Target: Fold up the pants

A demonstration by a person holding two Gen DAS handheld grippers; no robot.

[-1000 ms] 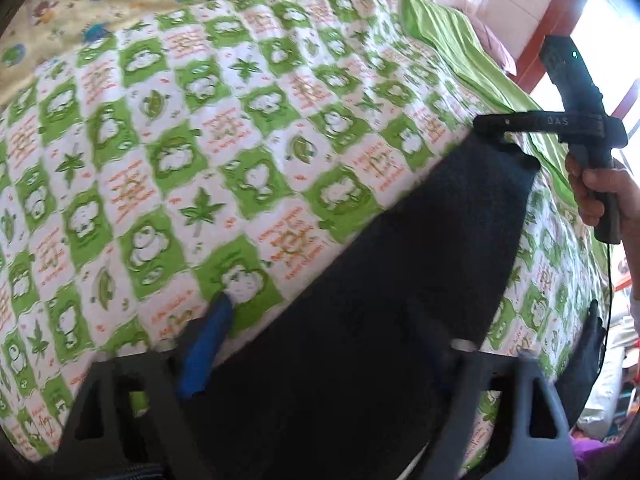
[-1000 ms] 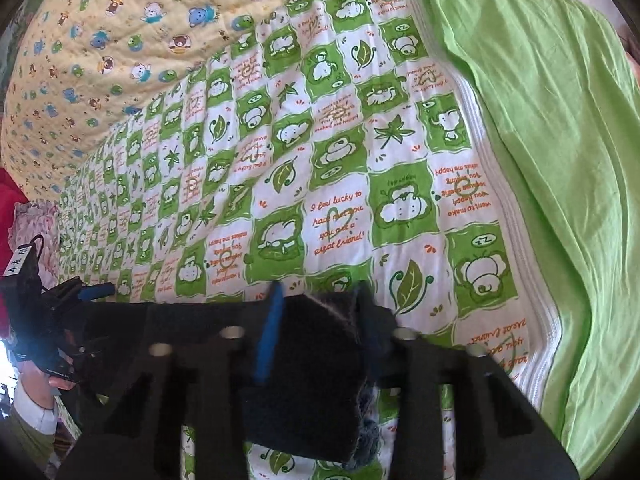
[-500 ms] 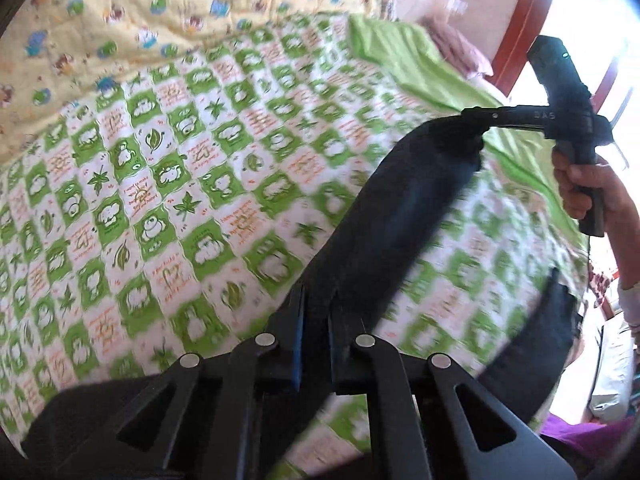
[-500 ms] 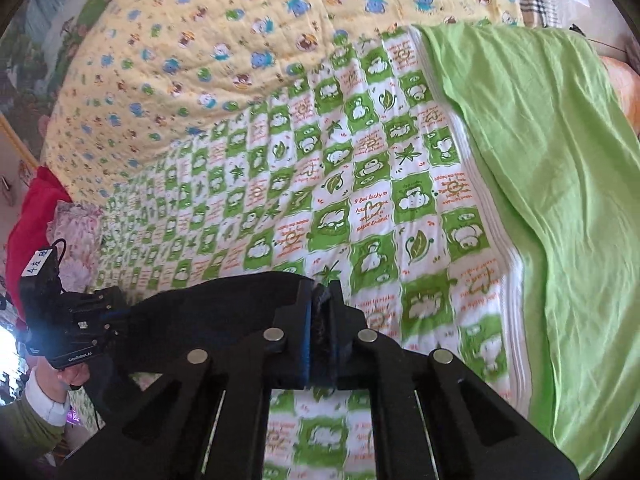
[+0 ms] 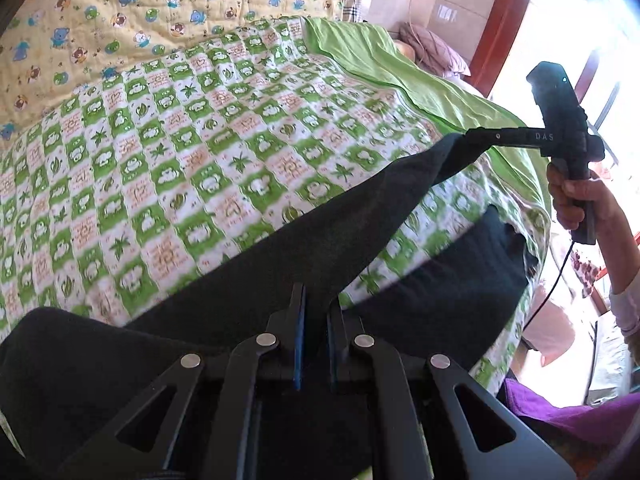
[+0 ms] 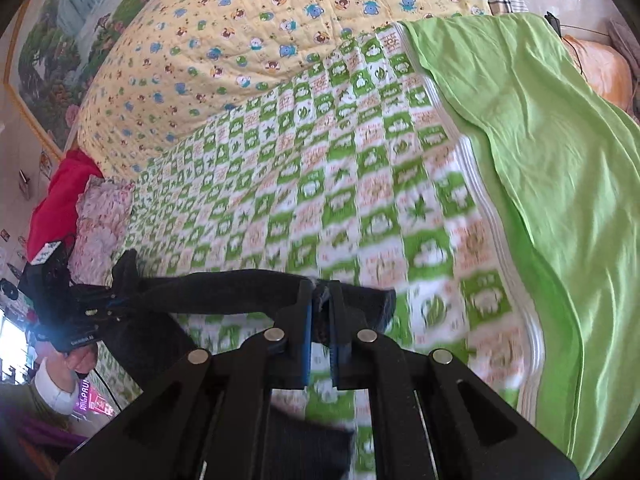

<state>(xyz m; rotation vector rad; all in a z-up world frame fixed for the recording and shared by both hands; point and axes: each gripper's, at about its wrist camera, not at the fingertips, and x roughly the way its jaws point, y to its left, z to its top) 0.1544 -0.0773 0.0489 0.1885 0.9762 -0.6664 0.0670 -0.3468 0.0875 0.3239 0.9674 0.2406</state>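
Left wrist view: left gripper (image 5: 316,312) has its two fingers drawn together, clamped on a fold of the dark pants (image 5: 340,216). From this grip the cloth runs as a taut band up and to the right, lifted off the bed (image 5: 180,152), to the right gripper (image 5: 470,136), which pinches the far end of the band; its fingers are closed on the fabric. A hand (image 5: 576,200) holds that gripper's handle near the bed's right edge. Below the raised band, another part of the pants lies along the near edge of the bed, toward its right corner. More dark cloth bunches at the lower left, just beside the left gripper. The bed carries a green-and-white checked cover; a plain green sheet (image 5: 400,76) lies along its right side and a yellow quilt (image 5: 120,8) at the far end.

Right wrist view: right gripper (image 6: 320,316) fingers together, clamped on the pants (image 6: 224,292) edge. The cloth stretches left above the checked cover to the left gripper (image 6: 108,304), closed on the other end near the bed's left edge. Further cloth hangs below, blurred. Green sheet (image 6: 540,160) at right, yellow quilt (image 6: 260,32) at far end
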